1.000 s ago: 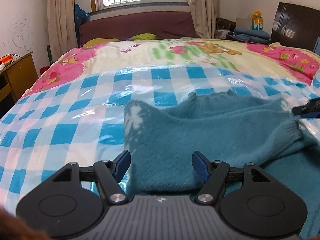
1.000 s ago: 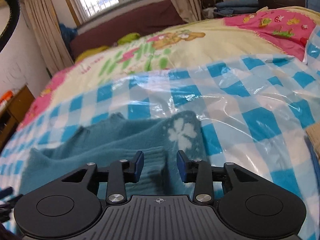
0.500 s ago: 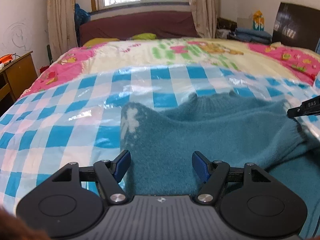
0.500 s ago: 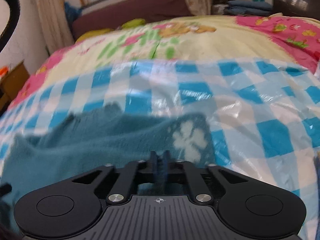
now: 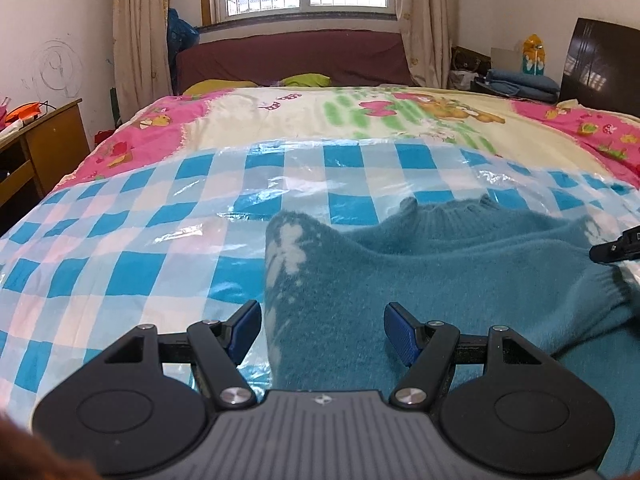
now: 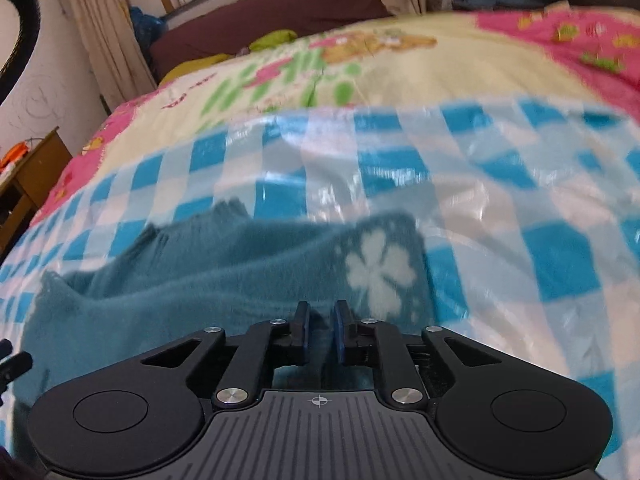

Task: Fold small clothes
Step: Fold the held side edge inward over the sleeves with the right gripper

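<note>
Teal knit sweater (image 5: 460, 280) lies on the blue-checked plastic sheet (image 5: 120, 248) over the bed, collar edge (image 5: 448, 208) toward the window, white clover motif (image 6: 378, 272) on its right side, a paler patch (image 5: 288, 252) along its left edge. One cuffed sleeve (image 5: 600, 292) is folded across the body on the right.

Change: a second ago the right gripper (image 6: 320, 332) had its jaws clearly apart over the sweater's near edge. Half a second ago they read as pinched together; now they stand at a narrow gap with teal fabric between them. I read that as a grip on a fold of sweater, though the gap makes it less than certain. Frame is motion-blurred and the view has tilted, so that hand is likely moving.

Left gripper (image 5: 322, 330) unchanged across all three: jaws wide apart, straddling the sweater's left near edge, holding nothing. The right tool's tip (image 5: 616, 246) shows at the left view's far right.

Meaning: right side of the fold looks started, left side not yet gripped. A one-sided pull may drag the sweater skewed on the slick plastic.

Beyond: cartoon-print quilt (image 5: 400, 120), wooden desk (image 5: 52, 140) left, folded blue cloth (image 5: 520, 82) far right.
</note>
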Action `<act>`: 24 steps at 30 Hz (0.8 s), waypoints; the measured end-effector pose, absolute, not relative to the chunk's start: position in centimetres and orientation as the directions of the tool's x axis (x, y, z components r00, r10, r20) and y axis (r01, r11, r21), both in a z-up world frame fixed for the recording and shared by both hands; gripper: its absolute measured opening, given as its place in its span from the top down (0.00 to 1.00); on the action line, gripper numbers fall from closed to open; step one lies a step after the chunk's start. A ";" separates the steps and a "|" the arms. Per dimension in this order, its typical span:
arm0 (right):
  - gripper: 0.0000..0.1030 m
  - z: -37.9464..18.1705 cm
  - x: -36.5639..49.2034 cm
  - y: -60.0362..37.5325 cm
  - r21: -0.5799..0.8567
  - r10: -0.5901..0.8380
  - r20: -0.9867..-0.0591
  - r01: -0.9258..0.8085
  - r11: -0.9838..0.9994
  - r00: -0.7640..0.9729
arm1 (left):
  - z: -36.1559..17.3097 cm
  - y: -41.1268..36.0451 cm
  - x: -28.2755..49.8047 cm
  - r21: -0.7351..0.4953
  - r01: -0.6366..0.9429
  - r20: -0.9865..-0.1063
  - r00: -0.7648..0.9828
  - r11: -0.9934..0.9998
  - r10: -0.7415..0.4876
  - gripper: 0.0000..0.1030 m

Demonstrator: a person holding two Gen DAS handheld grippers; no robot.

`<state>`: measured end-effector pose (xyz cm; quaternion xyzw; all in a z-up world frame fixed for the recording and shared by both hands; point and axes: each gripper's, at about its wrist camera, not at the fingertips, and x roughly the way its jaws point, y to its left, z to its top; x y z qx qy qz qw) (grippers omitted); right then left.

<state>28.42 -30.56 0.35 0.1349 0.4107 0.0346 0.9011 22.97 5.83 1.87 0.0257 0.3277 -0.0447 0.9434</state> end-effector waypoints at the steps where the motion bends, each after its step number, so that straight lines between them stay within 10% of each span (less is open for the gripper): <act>1: 0.82 0.1 28.2 -30.7 0.295 0.191 -0.729 0.051 0.954 0.657 | 1.8 5.9 22.9 0.019 0.102 -0.622 0.780 0.995 -0.068 0.31; 10: 0.70 -0.5 27.8 -32.4 0.434 0.303 -0.711 0.057 0.899 0.635 | 1.9 5.5 23.0 0.028 0.121 -0.619 0.782 0.992 -0.078 0.31; 16: 0.95 0.7 27.7 -30.9 0.398 0.290 -0.687 0.012 0.917 0.666 | 2.2 4.9 23.0 0.041 0.132 -0.613 0.786 0.990 -0.079 0.31; 24: 0.97 2.9 28.8 -30.3 0.296 0.166 -0.660 0.051 0.954 0.733 | 2.3 5.2 23.7 0.037 0.095 -0.592 0.804 0.995 -0.055 0.31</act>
